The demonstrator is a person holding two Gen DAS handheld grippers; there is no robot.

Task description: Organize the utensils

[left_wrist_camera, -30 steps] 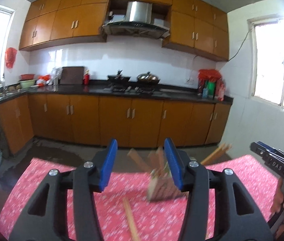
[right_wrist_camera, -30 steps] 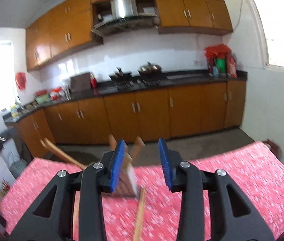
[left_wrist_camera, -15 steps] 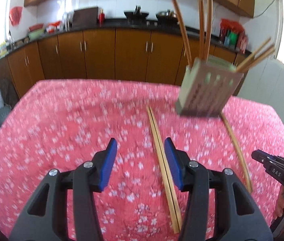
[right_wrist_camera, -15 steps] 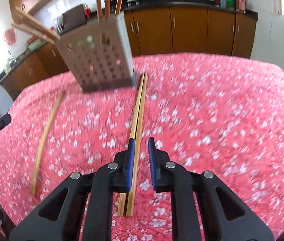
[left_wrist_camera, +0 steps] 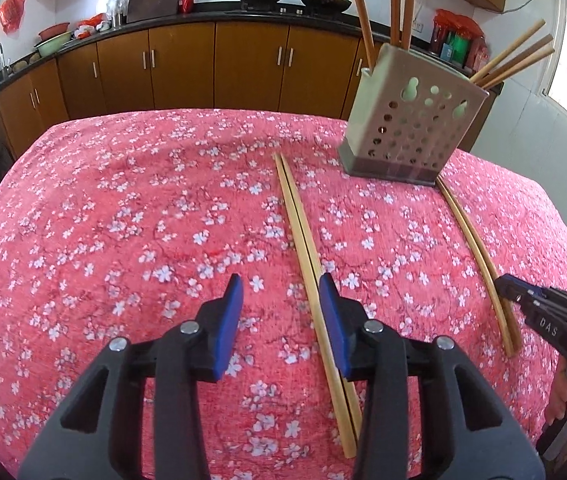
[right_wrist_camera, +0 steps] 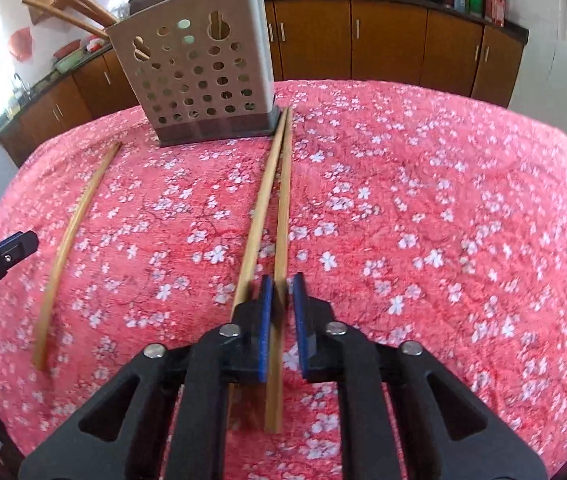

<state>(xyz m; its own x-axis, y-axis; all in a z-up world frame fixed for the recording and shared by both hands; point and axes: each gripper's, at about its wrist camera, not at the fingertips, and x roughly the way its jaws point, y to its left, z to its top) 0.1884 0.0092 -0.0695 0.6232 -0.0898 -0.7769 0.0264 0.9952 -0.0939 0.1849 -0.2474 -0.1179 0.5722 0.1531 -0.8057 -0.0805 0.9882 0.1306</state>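
Now both tools have tipped down over the desk point(left_wrist_camera: 83, 240): the left gripper point(left_wrist_camera: 279, 320) has its jaws about half open and closing around a chopstick pair point(left_wrist_camera: 303, 240) that runs from the near edge toward the holder point(left_wrist_camera: 411, 128) at the far edge, not yet pinching it. The right gripper point(right_wrist_camera: 282, 304) has clamped its jaws on one chopstick point(right_wrist_camera: 281, 220) of another pair, so that pickup looks begun.

1 holder point(left_wrist_camera: 411, 128), 6 chopsticks point(left_wrist_camera: 363, 28) in it, 4 loose chopsticks point(left_wrist_camera: 303, 236).
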